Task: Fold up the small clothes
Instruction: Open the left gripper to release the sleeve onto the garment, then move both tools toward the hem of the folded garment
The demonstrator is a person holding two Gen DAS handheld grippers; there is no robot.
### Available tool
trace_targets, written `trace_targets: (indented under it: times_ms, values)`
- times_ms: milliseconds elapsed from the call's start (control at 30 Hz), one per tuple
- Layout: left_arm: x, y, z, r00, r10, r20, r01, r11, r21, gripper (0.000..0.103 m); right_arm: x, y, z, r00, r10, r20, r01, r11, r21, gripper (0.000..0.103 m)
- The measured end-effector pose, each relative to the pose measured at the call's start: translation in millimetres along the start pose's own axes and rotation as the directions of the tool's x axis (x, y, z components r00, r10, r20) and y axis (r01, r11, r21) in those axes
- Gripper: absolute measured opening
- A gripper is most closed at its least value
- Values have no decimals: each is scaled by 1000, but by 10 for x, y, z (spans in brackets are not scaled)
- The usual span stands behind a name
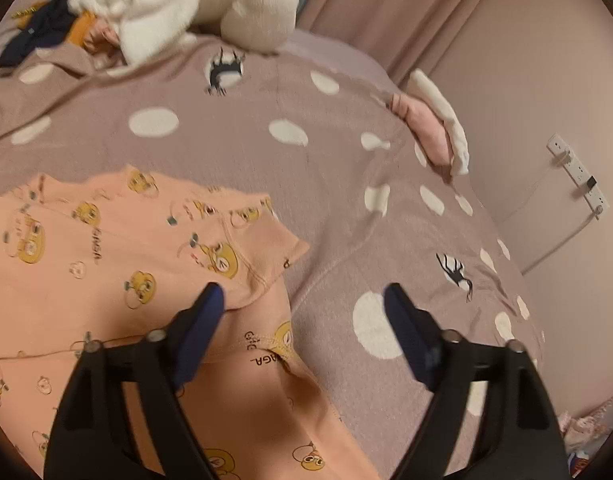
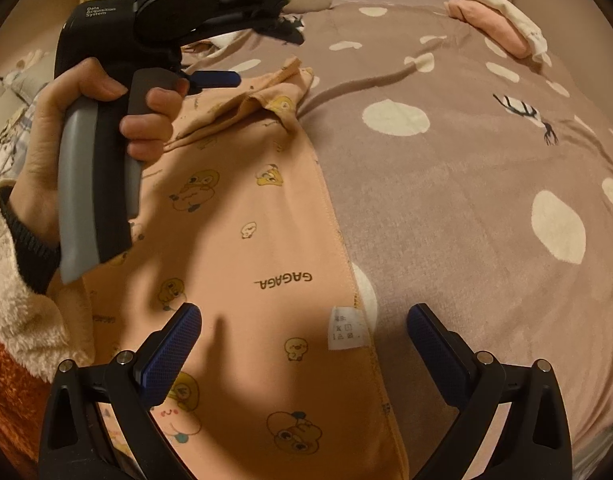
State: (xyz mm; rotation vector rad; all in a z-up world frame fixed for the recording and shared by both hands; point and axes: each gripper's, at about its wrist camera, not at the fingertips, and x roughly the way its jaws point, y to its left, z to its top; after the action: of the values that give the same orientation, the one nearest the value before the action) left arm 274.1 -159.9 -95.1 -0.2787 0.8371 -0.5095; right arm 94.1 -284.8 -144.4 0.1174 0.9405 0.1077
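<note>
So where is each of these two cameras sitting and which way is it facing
Left wrist: on the left tool, looking down along its open fingers at the orange printed garment on the dotted blanket; only the tool shows.
Right wrist: on the right tool, open, facing down over the same garment; the person's left hand holding the left tool shows.
Shared: garment, blanket, folded pink and white clothes.

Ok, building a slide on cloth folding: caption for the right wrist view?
Right gripper open above a peach printed garment on a dotted blanket; left gripper open near the sleeve.
</note>
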Motion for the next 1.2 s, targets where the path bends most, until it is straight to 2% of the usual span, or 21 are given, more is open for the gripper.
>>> trace_targets:
  times_ms: [67, 233, 333, 400, 633, 833, 1000, 1100, 1200]
  values:
    - [-42, -43, -2, 999, 25, 20, -25, 1000, 15, 96, -4, 7, -1, 1000, -8, 0, 8, 1000, -4, 102]
    - [-194, -214, -70, 991, 101, 82, -112, 983, 148, 102, -41, -15, -7, 1000, 0, 4, 0, 1000, 10, 102]
    - [-314, -296, -142, 984, 128, 127, -154, 962, 224, 102, -77, -26, -5, 1000, -3, 9, 3, 1000, 18, 102]
    - [-382, -319, -175, 981, 139, 136, -169, 956, 241, 102, -107, -22, -5, 1000, -2, 14, 2, 1000, 18, 102]
    - [-589, -211, -273, 980, 167, 105, -183, 968, 170, 102, -191, 9, -34, 1000, 5, 23, -5, 1000, 10, 102]
    - [-910, -65, -496, 954, 248, 167, -279, 940, 197, 102, -265, 28, -79, 1000, -11, 14, 11, 1000, -7, 102]
    - [-1306, 309, -812, 938, 299, 174, -317, 945, 80, 102, -333, -23, -142, 1000, 5, 14, -5, 1000, 2, 102]
    - [-1540, 531, -1049, 928, 327, 181, -334, 942, 12, 102, -319, -83, -172, 1000, -15, 2, 15, 1000, 24, 102]
    - [-1703, 768, -1274, 930, 337, 149, -328, 941, -80, 102, -286, -139, -214, 1000, -7, -17, 7, 999, 41, 102]
